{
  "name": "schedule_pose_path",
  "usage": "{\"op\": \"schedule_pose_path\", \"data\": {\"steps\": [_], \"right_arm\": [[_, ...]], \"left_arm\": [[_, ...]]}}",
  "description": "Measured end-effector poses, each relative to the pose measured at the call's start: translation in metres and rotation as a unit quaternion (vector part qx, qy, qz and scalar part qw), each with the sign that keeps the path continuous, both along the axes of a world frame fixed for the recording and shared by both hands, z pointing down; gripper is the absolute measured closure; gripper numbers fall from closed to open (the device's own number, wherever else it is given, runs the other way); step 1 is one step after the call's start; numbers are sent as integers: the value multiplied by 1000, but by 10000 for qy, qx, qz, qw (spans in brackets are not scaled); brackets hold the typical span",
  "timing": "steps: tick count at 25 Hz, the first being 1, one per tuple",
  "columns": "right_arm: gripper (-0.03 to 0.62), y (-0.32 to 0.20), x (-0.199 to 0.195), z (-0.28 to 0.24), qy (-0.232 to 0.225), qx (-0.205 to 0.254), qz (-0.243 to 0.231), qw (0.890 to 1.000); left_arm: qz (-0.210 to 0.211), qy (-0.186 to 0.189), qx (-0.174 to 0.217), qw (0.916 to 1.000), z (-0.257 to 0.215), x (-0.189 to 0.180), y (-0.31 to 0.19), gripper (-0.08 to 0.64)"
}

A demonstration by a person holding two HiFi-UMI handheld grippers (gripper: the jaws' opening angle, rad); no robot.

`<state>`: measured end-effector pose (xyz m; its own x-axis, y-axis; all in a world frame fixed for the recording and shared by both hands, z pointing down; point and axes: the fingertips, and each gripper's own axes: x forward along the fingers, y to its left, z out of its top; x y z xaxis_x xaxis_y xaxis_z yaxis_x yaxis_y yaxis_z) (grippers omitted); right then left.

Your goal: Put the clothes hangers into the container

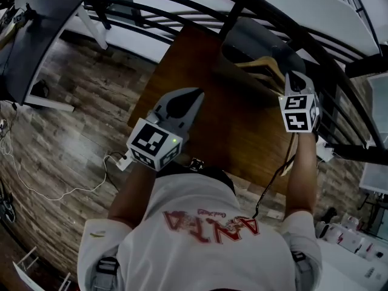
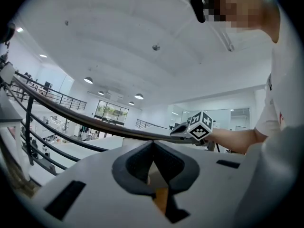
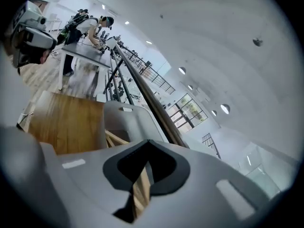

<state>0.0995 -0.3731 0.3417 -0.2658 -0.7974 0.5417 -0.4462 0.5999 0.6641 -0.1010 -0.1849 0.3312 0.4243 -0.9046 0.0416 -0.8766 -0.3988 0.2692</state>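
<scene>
Nearest, the left hand-held gripper is held level over the brown tabletop, jaws closed, nothing gripped. The right hand-held gripper tilts down at the near rim of the grey container, jaws also closed. Pale wood shows through the gap beneath them; this is judged to be wood lying beyond, not a grip. The wooden hangers lie inside the container, just left of that gripper. No hanger is seen loose on the tabletop. Assessment: the depositing step looks complete for these pieces. The next move calls for drawing the right hand-held gripper clear of the rim without snagging the black railing behind.
</scene>
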Motion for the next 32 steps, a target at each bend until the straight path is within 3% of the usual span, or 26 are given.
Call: {"op": "schedule_pose_path", "data": {"steps": [4, 8, 13, 16, 20, 32], "right_arm": [[589, 34, -14, -19, -555, 152, 106, 9983], [589, 80, -14, -33, -1562, 194, 300, 9871], [589, 152, -8, -36, -2966, 328, 559, 9528], [589, 184, -6, -35, -3492, 341, 708, 9337], [589, 211, -10, -27, -3749, 203, 882, 9226], [589, 234, 4, -23, -3719, 210, 1085, 9217]], "left_arm": [[163, -161, 92, 9997, -14, -14, 1, 551], [335, -291, 223, 9988, -24, -10, 17, 551], [630, -468, 410, 9961, -30, 7, 48, 551], [807, -516, 514, 9941, -38, 14, 58, 551], [996, -562, 614, 9915, -47, 11, 63, 551], [1320, -598, 730, 9868, -52, 29, 75, 551]]}}
